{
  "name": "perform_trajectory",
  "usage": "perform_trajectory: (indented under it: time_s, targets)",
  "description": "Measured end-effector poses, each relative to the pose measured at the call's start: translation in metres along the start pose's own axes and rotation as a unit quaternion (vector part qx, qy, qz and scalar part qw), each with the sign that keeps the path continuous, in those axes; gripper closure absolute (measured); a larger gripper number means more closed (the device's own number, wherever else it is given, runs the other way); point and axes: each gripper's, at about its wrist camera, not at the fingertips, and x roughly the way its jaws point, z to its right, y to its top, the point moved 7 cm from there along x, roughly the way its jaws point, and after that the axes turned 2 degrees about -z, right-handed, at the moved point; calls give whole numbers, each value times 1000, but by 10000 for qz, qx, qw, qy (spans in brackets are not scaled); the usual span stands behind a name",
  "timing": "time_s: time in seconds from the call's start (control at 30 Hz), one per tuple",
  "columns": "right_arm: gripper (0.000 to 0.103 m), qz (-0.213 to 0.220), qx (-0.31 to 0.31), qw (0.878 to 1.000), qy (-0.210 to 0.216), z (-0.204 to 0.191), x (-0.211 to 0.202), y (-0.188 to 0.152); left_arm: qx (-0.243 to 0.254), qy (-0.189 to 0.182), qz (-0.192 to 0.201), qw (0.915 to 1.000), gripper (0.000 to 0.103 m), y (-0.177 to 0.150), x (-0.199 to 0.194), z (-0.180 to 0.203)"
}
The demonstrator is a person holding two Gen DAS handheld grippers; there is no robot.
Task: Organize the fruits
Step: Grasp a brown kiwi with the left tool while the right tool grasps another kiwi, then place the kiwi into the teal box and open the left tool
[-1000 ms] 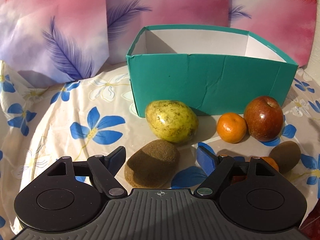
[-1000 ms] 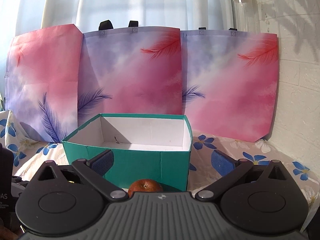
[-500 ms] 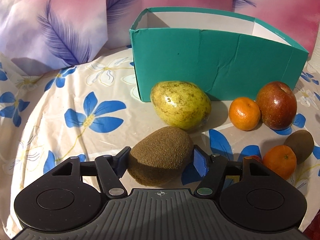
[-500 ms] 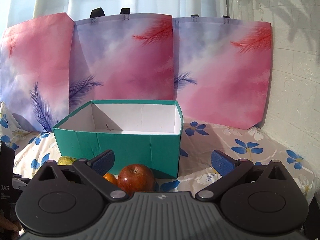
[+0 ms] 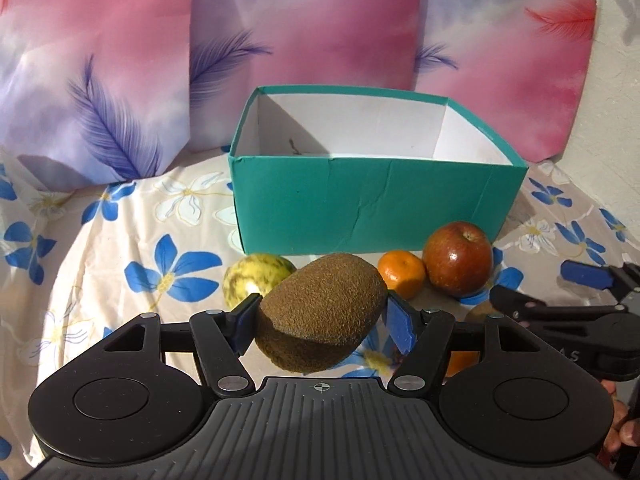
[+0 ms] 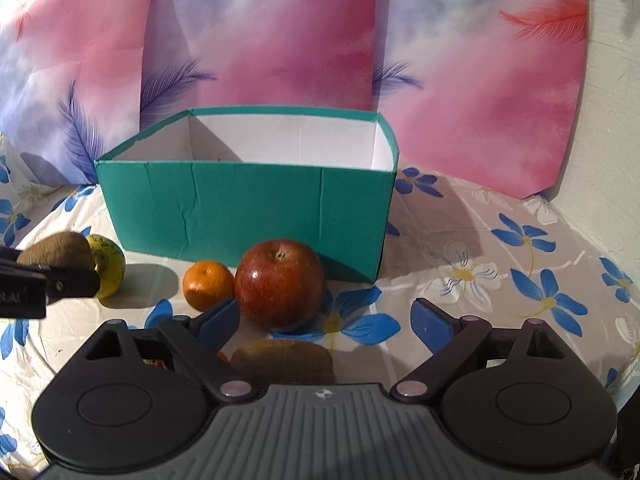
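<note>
The left gripper has its fingers clamped on a kiwi, held clear of the flowered desk at lower centre of the left wrist view, its long axis running across between the two pads. The open teal box sits directly beyond and above it in frame, so carrying the kiwi forward over the near wall looks like the coming move. The right gripper has its fingers apart and closing, with nothing pressed between them; the red apple stands just ahead, toward the left finger, beside a mandarin. A second kiwi lies nearest, between the fingers' bases.
</note>
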Motion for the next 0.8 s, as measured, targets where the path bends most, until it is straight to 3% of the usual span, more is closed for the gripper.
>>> perform_trajectory:
  time_s: [0.2,0.47,0.57,0.6,0.8]
  targets:
    - [19,-408,-77,9988,267,-11,15,-16,-64,-20,-49,10000,33,2,-1,1]
    - [22,-589,80,9970,493,-10,25,-20,-6,-82,-128,9999,33,2,2,5]
    - [28,-644,39,9961,610,-16,28,-21,14,-63,-125,9999,33,4,2,6]
    - [37,-695,-4,9955,644,-19,29,-22,17,-61,-121,9999,33,5,1,6]
    - [37,-659,-101,9963,549,-22,29,-23,65,-72,-133,9999,33,8,0,8]
